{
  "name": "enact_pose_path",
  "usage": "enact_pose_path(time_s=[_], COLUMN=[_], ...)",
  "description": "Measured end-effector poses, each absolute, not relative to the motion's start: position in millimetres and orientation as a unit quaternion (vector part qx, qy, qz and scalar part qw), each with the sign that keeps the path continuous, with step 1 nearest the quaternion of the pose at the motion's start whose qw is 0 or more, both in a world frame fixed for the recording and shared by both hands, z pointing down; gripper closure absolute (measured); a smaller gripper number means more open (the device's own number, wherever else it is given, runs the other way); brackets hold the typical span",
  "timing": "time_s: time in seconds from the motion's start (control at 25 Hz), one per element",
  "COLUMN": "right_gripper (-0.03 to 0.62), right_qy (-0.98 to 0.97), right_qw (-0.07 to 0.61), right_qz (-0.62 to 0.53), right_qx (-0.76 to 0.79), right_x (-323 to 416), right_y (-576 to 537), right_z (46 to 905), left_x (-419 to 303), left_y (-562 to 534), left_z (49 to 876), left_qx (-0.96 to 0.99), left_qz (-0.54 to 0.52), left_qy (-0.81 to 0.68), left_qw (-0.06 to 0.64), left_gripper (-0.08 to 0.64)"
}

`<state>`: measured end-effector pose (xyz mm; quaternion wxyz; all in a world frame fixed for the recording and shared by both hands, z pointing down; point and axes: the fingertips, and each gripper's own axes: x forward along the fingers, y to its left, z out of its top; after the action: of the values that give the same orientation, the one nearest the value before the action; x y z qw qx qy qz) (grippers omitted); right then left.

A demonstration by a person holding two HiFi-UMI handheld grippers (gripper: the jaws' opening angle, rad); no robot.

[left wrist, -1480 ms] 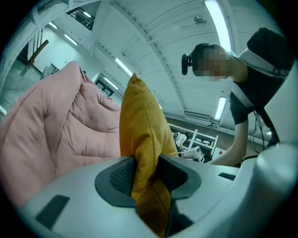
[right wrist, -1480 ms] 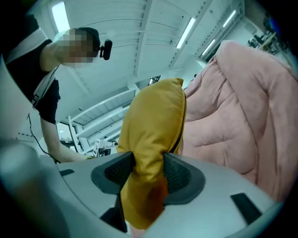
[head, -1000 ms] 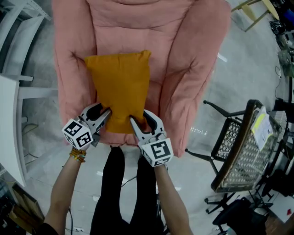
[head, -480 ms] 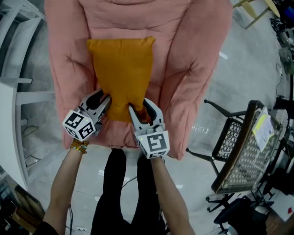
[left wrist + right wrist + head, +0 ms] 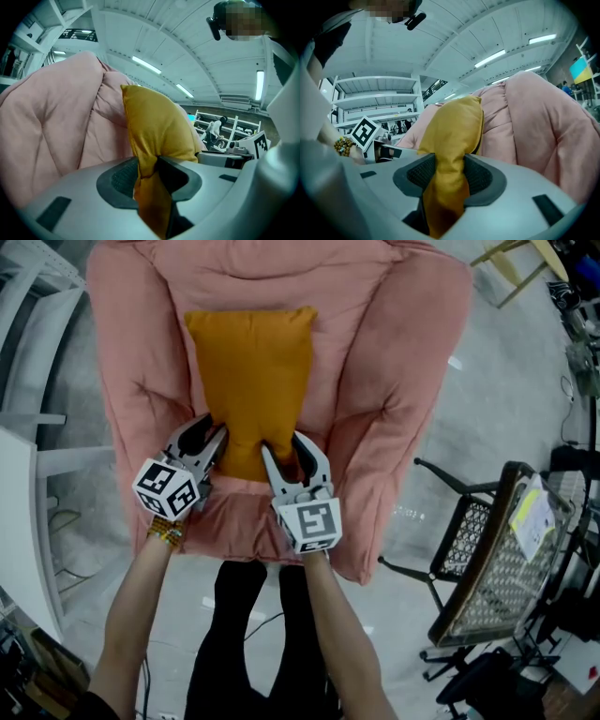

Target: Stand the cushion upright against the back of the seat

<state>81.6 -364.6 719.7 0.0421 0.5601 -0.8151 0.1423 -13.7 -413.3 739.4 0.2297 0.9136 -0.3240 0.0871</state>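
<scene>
Jaws of the left gripper (image 5: 212,431) are clamped on the near left corner of the cushion (image 5: 251,371). They have just been closing, and the fabric is pinched thin between the pads (image 5: 118,178). Jaws of the right gripper (image 5: 283,450) are clamped on the near right corner, with a thicker fold bunched between them.

Holder: a pink armchair (image 5: 384,362), whose padded seat carries the cushion. A mesh chair (image 5: 487,549) stands on the floor to the right, well apart, with a yellow-and-white sheet (image 5: 530,507) on it.

Cushion: mustard yellow, rectangular and plump. Its long side runs from the seat's front edge towards the backrest. Both grippers hold its near edge, and in both gripper views the body rises above the jaws with pink padding close behind it. Whether the far edge touches the backrest cannot be told.
</scene>
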Motion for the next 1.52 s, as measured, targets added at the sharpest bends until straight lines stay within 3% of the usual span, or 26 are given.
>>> enact_pose_path(time_s=[0.36,0.84,1.52], right_gripper=[0.394,0.374,0.356], right_qy=[-0.797,-0.763,-0.791], right_qw=[0.053,0.117,0.115], right_qz=[0.205,0.272,0.232], right_qx=[0.566,0.575,0.554], right_x=[92,92,85], right_y=[-377,-388,-356], right_z=[779,828,791], left_x=[-6,-7,-15], left_y=[-429,-445,-397], left_z=[787,831,801], left_qx=[0.902,0.873,0.895], left_qz=[0.123,0.188,0.186], left_qy=[-0.332,-0.359,-0.332], left_qw=[0.246,0.271,0.231], left_gripper=[0.426,0.437,0.434])
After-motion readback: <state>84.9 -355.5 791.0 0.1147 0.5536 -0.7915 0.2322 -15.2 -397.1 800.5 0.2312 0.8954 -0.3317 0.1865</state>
